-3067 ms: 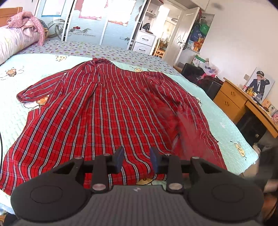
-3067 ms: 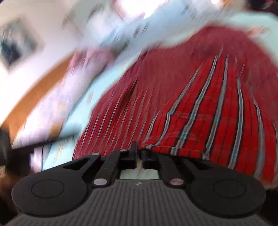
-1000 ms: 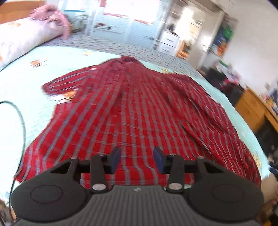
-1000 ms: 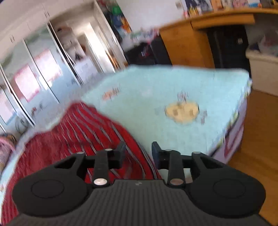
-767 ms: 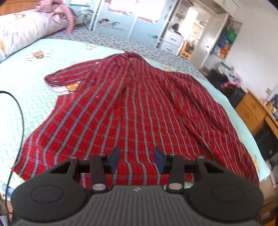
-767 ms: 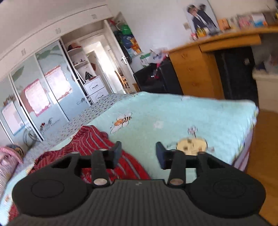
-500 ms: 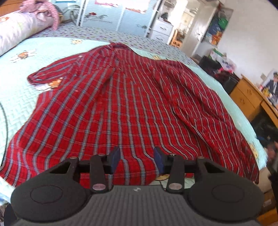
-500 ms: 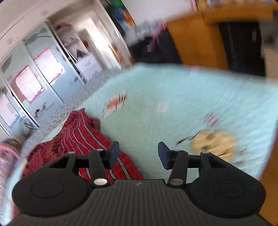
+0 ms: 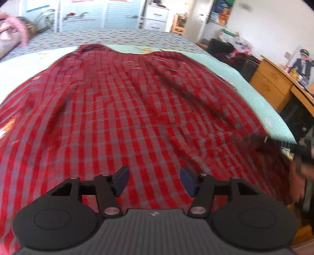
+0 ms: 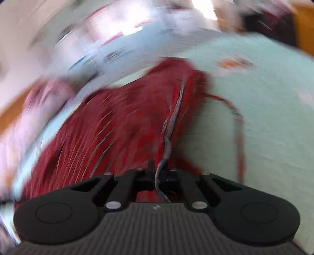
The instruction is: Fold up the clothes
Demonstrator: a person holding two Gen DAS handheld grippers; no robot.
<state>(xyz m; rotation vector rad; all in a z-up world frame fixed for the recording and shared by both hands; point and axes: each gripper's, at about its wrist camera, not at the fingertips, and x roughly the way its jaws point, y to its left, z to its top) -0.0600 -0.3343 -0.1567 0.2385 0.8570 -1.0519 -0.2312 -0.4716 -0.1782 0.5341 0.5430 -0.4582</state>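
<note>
While shirt lies flat: red plaid shirt (image 9: 149, 109) spread on bed (image 9: 263, 102).
right gripper (image 10: 158, 172): just clamped on hem edge, 12 o'clock, for folding.
left gripper (image 9: 154, 181): jaws apart, just widened, nothing gripped.

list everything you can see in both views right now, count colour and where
plaid shirt: 1, red with grey-blue stripes, spread flat across the bed, one edge pinched in the right tool
bedspread: 1, pale mint with small cartoon prints, under the shirt
dotted cover: 1, grey with coloured dots, far end of the bed
pink cloth: 1, pink, far left by the pillow
wooden desk: 1, orange-brown, right of the bed
framed picture: 1, on the desk
white drawers: 1, far wall
left tool: 1, black, jaws open above the shirt's near hem
right tool: 1, black, shut on the shirt edge
</note>
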